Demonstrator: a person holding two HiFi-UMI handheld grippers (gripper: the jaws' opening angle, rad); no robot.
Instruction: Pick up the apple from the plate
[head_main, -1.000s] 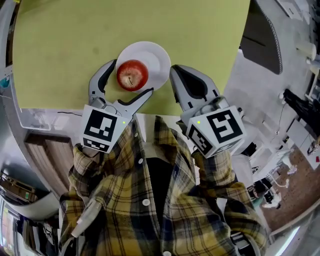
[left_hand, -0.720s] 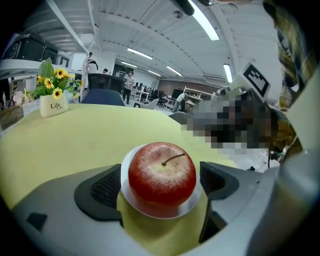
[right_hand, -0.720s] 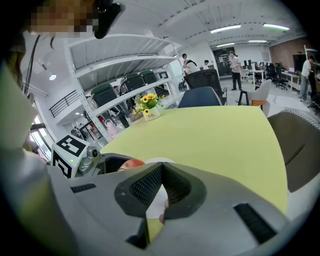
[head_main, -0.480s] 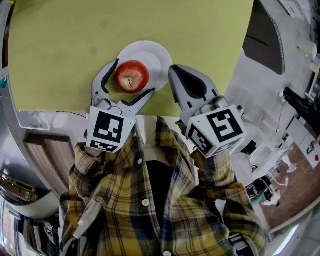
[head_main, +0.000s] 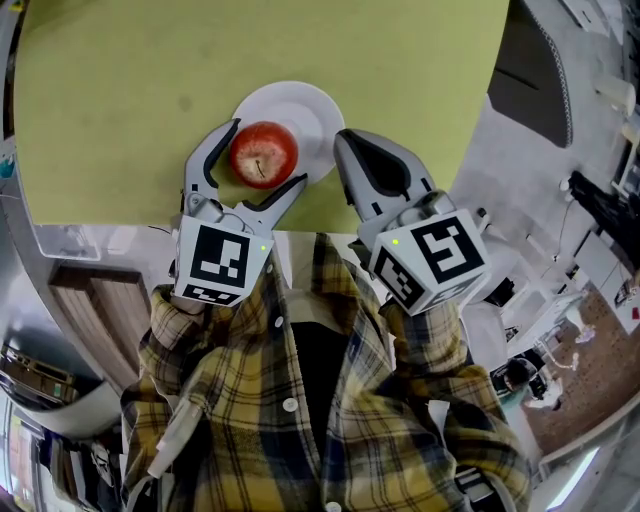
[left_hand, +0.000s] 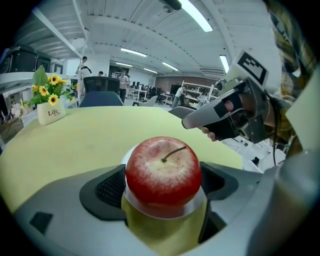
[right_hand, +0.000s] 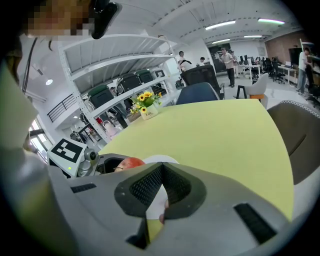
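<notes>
The left claw (head_main: 266, 155) straddles the red apple (left_hand: 163, 170), both pads pressed to its sides, while the apple sits on the white plate (head_main: 315, 115) at the table's (head_main: 120, 90) near edge. The right claw (head_main: 347, 142) rests beside the plate, jaws together, empty. The grasp looks made; next comes a straight lift, keeping the squeeze firm

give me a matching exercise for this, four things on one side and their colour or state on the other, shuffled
Things:
1 apple
2 plate
3 left gripper
4 right gripper

Colour or state:
a fingers together, holding nothing
b red, stem showing
c white, round
d fingers closed on the apple

Pairs: 1-b, 2-c, 3-d, 4-a
</notes>
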